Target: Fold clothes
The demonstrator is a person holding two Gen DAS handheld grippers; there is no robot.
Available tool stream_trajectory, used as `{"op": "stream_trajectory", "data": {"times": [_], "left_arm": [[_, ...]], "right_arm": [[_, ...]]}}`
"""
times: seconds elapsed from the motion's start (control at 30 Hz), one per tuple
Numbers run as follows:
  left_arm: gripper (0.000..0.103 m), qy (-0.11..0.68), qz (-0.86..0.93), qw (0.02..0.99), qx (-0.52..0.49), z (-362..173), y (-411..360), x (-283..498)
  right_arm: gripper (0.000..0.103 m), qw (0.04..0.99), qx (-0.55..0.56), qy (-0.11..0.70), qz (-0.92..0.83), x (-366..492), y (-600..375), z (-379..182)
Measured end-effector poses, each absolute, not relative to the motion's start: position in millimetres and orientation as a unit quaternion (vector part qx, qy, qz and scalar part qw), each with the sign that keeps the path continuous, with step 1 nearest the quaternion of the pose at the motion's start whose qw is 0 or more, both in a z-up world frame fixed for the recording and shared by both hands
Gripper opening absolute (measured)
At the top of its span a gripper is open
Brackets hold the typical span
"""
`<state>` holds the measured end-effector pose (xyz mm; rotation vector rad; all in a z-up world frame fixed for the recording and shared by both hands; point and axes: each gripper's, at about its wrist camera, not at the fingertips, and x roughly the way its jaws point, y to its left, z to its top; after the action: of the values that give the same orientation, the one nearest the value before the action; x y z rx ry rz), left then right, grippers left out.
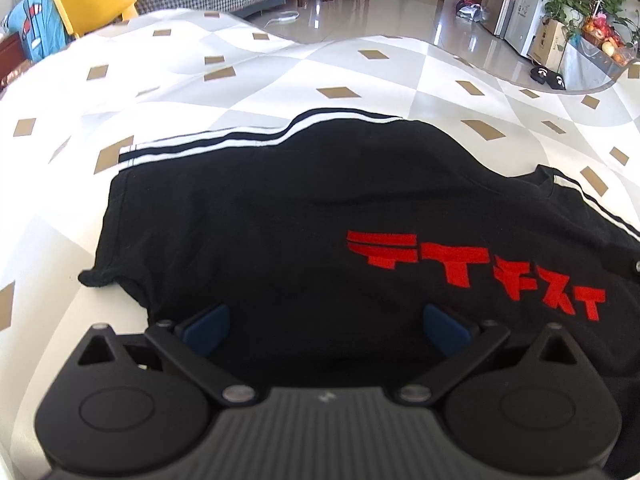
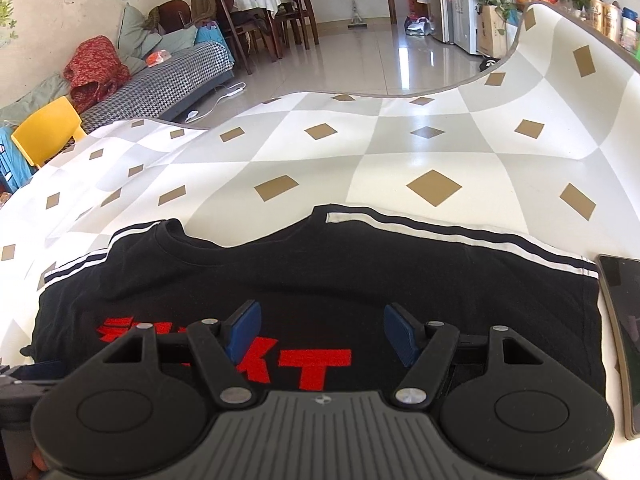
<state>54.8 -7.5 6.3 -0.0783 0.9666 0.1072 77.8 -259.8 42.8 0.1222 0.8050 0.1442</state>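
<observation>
A black T-shirt (image 1: pixel 280 216) with red lettering and white-striped sleeves lies spread flat on the checkered table cover (image 1: pixel 240 80). My left gripper (image 1: pixel 326 330) hovers over the shirt's near edge, left of the red print, jaws wide apart with only flat cloth below them. In the right wrist view the same T-shirt (image 2: pixel 360 272) shows its collar at the upper left and a striped sleeve toward the right. My right gripper (image 2: pixel 322 332) hangs open above the end of the red lettering, with nothing between its blue pads (image 2: pixel 244 332).
A dark phone or tablet (image 2: pixel 624 320) lies on the table just right of the shirt. The table cover's wavy far edge (image 2: pixel 360 94) drops to a glossy tiled floor. A yellow chair (image 1: pixel 96 0), a sofa and dining chairs stand beyond it.
</observation>
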Motion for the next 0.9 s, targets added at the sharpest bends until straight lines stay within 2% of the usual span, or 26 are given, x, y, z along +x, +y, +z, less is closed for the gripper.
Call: {"op": "stream_trajectory", "data": {"times": [0.4, 0.9], "left_arm": [[0.103, 0.445, 0.042, 0.894, -0.02, 3, -10, 45], [0.103, 0.441, 0.04, 0.896, -0.02, 2, -9, 44]], "right_arm": [[0.067, 0.915, 0.091, 0.386, 0.074, 111, -247, 34], [0.067, 0.918, 0.072, 0.378, 0.09, 133, -225, 26]]}}
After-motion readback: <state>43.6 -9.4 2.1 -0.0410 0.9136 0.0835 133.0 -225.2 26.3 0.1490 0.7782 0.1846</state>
